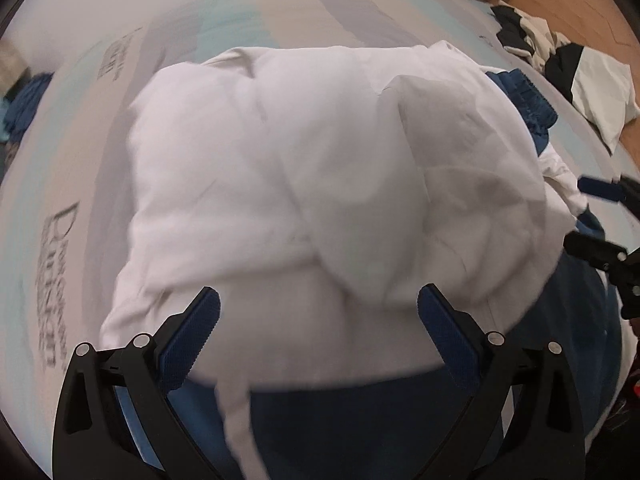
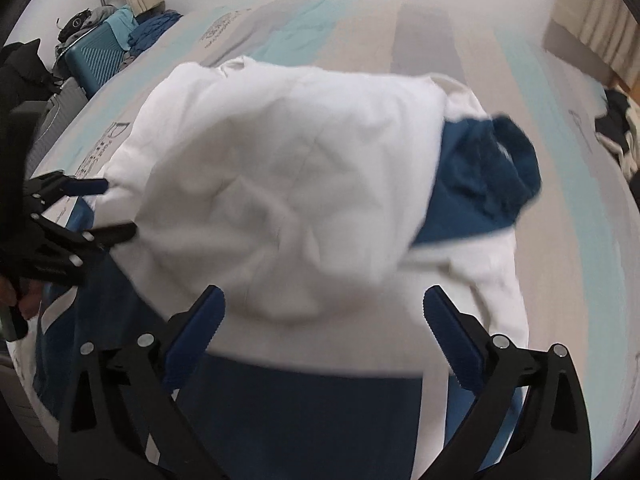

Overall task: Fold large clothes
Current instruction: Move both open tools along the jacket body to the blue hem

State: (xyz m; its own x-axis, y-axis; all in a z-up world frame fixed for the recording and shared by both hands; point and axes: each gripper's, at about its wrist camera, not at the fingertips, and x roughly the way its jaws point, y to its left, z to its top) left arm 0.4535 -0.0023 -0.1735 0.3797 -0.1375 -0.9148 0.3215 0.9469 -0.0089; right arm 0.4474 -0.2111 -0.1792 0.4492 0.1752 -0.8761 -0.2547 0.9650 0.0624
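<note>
Two open hand-held grippers, garment beyond

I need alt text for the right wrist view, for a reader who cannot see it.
A white and blue garment lies bunched on a striped bed cover, white part on top. The right tool stands open over its near edge, holding nothing. The left tool is at the garment's left edge.
</note>
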